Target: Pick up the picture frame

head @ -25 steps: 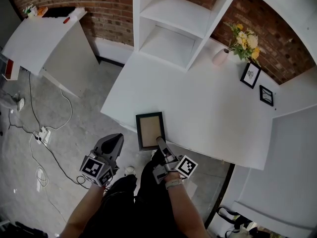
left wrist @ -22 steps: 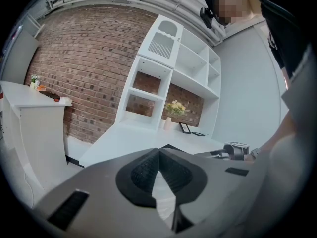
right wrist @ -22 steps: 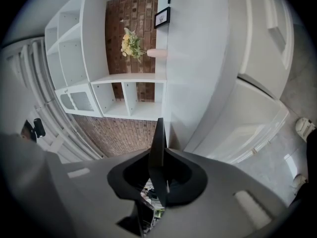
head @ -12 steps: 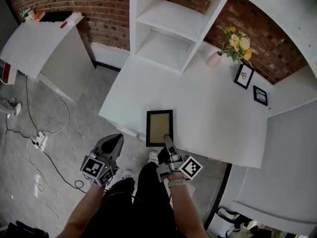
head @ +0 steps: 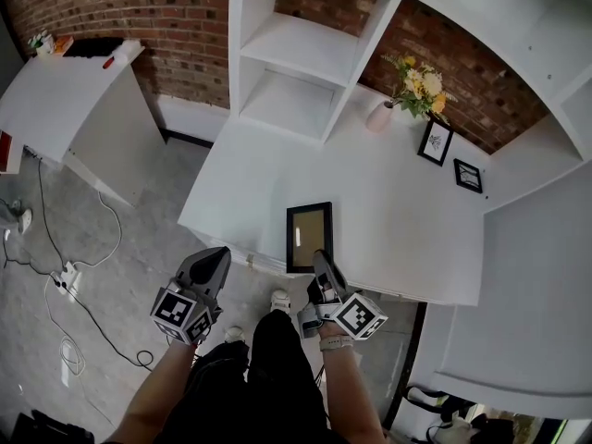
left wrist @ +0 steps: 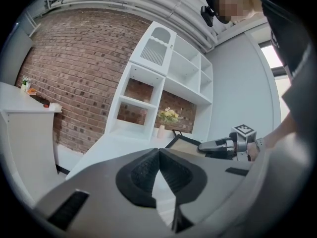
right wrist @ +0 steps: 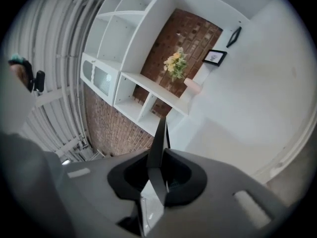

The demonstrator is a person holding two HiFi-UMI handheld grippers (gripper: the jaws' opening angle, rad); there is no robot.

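Note:
The picture frame [head: 309,236] is black with a tan panel and hangs over the near edge of the white table [head: 398,202]. My right gripper [head: 319,257] is shut on the frame's near edge and holds it off the tabletop. In the right gripper view the frame [right wrist: 159,135] shows edge-on between the pads. The left gripper view shows the frame [left wrist: 185,142] tilted, with the right gripper [left wrist: 205,145] behind it. My left gripper [head: 217,255] hovers over the floor left of the table, its jaws [left wrist: 158,152] closed together on nothing.
A white shelf unit [head: 296,63] stands at the back of the table. Next to it are a vase of yellow flowers [head: 407,86] and two small framed pictures [head: 435,141] [head: 468,175] against the brick wall. A white desk [head: 65,91] and floor cables [head: 55,276] lie left.
The right gripper has risen with the picture frame, which came off the table, turned upright in the view and shifted right. The left gripper rose slightly.

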